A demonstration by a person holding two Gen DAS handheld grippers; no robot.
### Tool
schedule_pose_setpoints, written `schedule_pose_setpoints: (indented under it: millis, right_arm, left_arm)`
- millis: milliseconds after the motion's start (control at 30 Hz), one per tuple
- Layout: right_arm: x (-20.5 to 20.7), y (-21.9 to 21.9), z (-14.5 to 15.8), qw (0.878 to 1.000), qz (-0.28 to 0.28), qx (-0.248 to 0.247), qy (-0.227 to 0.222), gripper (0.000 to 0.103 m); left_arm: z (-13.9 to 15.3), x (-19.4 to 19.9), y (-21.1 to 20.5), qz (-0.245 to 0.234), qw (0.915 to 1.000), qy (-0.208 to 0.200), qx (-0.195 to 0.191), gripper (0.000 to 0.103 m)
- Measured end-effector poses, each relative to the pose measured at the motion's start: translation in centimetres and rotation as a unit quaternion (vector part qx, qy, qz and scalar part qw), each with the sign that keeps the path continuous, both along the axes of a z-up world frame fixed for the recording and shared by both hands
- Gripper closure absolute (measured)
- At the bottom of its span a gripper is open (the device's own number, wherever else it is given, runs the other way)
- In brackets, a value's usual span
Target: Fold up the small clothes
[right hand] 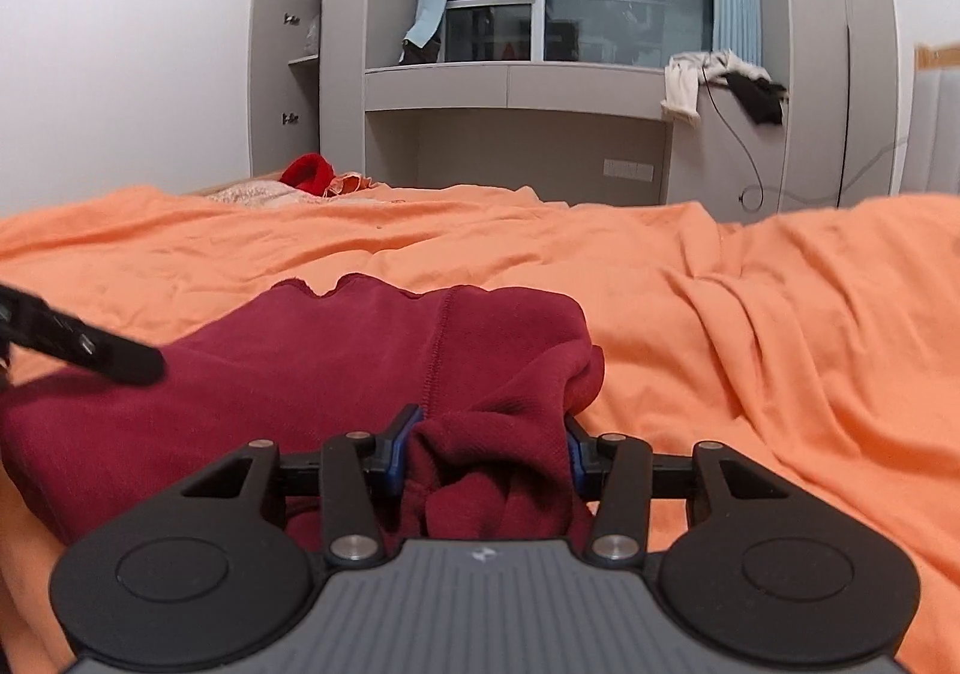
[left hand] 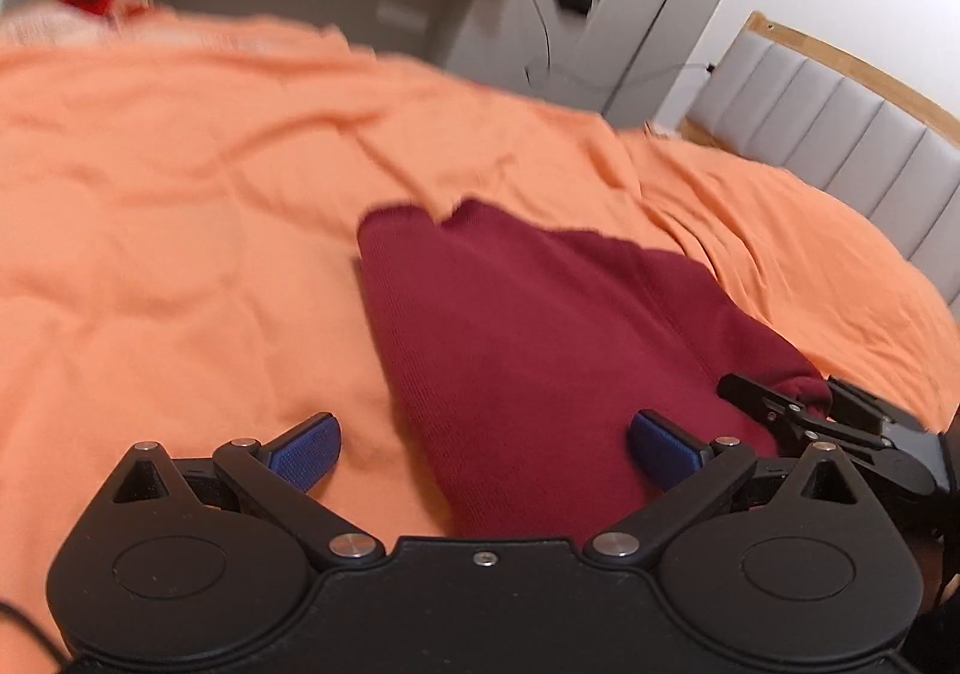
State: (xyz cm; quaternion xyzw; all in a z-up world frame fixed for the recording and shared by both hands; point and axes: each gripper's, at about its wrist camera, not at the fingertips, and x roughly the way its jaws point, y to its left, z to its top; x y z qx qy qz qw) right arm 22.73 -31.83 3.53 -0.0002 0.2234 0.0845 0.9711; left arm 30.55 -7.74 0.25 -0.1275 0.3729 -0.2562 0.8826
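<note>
A dark red knit garment lies on the orange bedsheet. My left gripper is open just above the garment's near left edge, one blue pad over the sheet and one over the cloth. My right gripper is shut on a bunched near corner of the red garment. In the left wrist view the right gripper shows at the garment's right corner, pinching cloth. One finger of the left gripper shows at the left of the right wrist view.
The orange sheet is wrinkled. Red and pale clothes lie at the bed's far edge. A grey desk unit with draped clothes and a cable stands beyond. A padded headboard is on the right.
</note>
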Motion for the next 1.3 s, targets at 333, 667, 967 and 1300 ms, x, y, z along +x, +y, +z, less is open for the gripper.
schedule_pose_setpoints:
  millis: [333,667,967,1300]
  right_arm:
    - [1.9,-5.3,-1.8,0.977,-0.025,0.197,0.082,0.029]
    - [2.5,-5.4,-2.5,0.97,-0.025,0.222,0.096,0.018]
    - [2.4,-5.4,-2.5,0.968,-0.02,0.232,0.096,0.012]
    - [2.3,-5.2,-2.5,0.968,-0.021,0.23,0.096,0.01]
  left_arm:
    - [-1.6,-1.6,-1.5,0.026,0.9985,-0.037,0.029,0.0]
    - [-1.5,-1.7,-1.3,0.032,0.9985,-0.036,0.026,0.0]
    - [-1.6,-1.8,-1.2,0.033,0.9984,-0.037,0.025,0.0]
    - [-1.6,-1.8,-1.2,0.033,0.9984,-0.038,0.025,0.0]
